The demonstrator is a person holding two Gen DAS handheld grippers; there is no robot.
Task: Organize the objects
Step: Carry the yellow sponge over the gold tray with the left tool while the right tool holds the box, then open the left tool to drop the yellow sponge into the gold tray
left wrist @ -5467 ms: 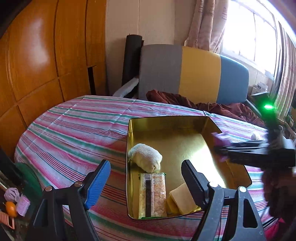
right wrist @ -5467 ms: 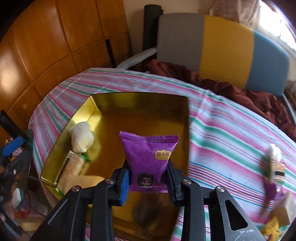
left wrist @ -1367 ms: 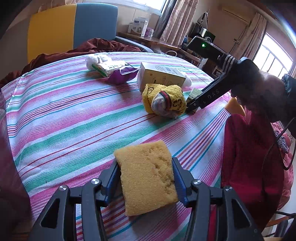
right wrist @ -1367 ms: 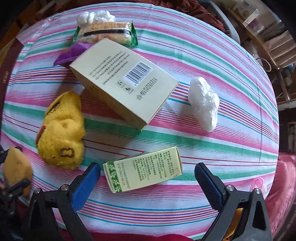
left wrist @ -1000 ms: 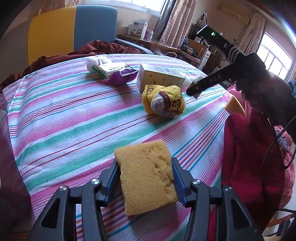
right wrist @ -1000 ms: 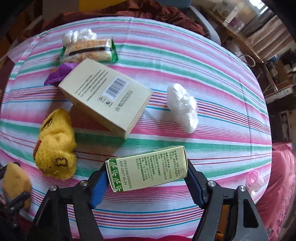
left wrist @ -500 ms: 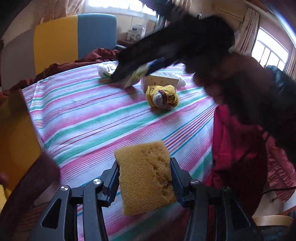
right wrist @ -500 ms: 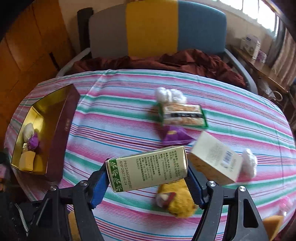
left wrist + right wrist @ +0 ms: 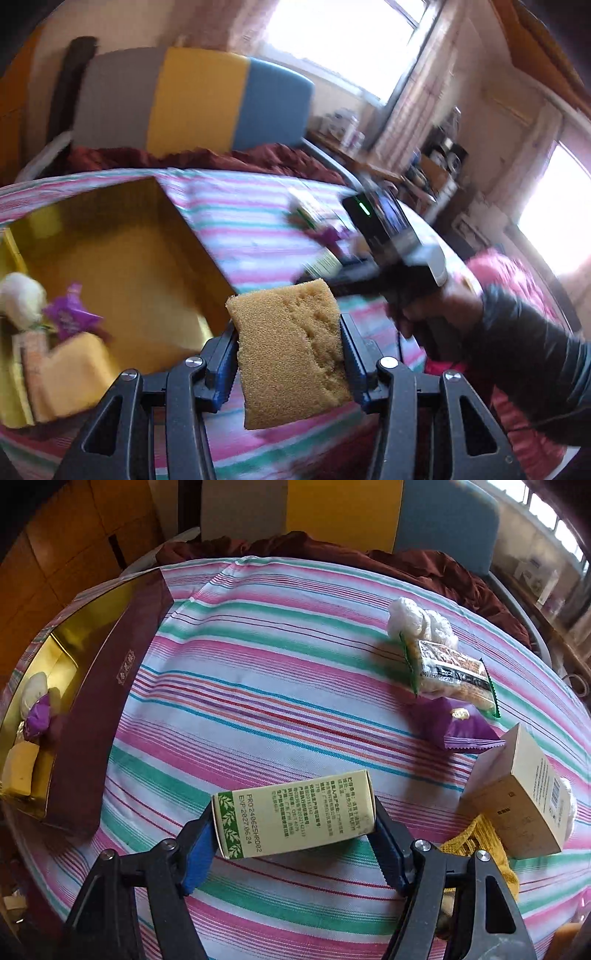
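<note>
My left gripper (image 9: 288, 360) is shut on a yellow-brown sponge (image 9: 291, 350), held above the table just right of the gold-lined box (image 9: 122, 258). The box holds a white bundle (image 9: 20, 299), a purple packet (image 9: 68, 315) and a yellow block (image 9: 74, 373). My right gripper (image 9: 295, 843) is shut on a pale green carton (image 9: 295, 816), held above the striped cloth, right of the box (image 9: 99, 709). The right gripper also shows blurred in the left wrist view (image 9: 388, 258).
On the striped tablecloth (image 9: 258, 686) lie a white bundle (image 9: 417, 622), a snack bar packet (image 9: 450, 675), a purple packet (image 9: 461, 729), a beige box (image 9: 517, 797) and a yellow sock (image 9: 480, 842). A grey, yellow and blue chair back (image 9: 192, 99) stands behind.
Both grippers have swung left toward the gold-lined box, each still holding its item. The box has come into the left wrist view, and sits closer in the right wrist view.
</note>
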